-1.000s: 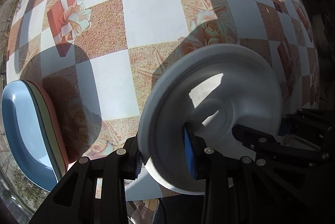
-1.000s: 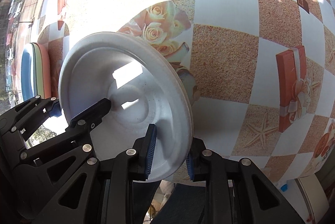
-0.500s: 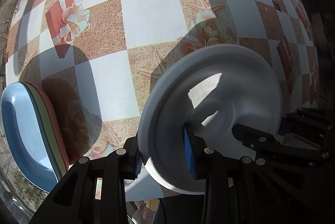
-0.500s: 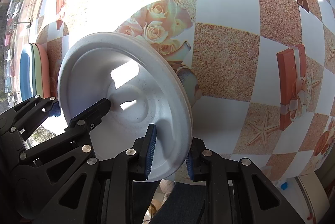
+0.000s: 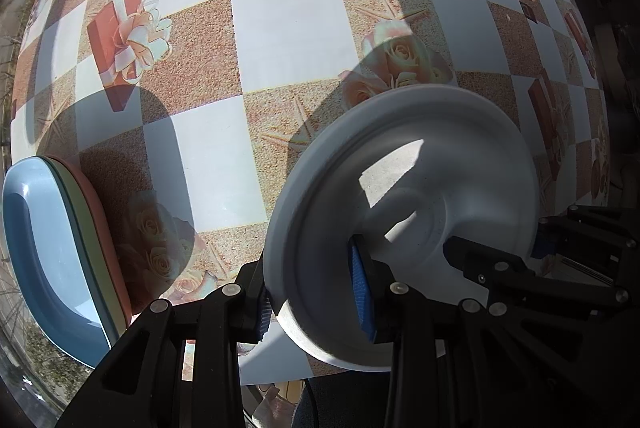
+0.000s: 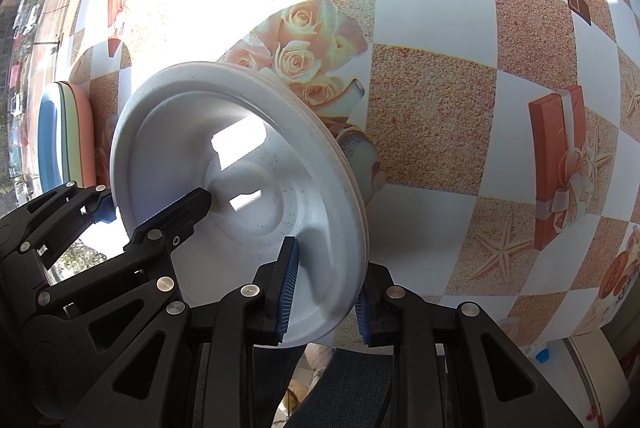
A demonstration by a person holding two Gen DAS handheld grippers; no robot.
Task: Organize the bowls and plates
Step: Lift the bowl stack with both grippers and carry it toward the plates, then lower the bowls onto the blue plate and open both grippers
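Plate [image 5: 400, 164], white, sits clamped at opposite rim edges by my left tongs [image 5: 316, 296] and right tongs [image 6: 324, 292], sharing its weight level above the table [image 5: 280, 40], right of the stacked plates [image 5: 52, 252].

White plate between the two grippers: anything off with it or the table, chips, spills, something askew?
Nothing stands out. The white plate looks intact, with only faint specks; the left gripper and right gripper each clamp its rim. The stacked blue, green and pink dishes sit nested on the checkered tablecloth, with no spill visible.
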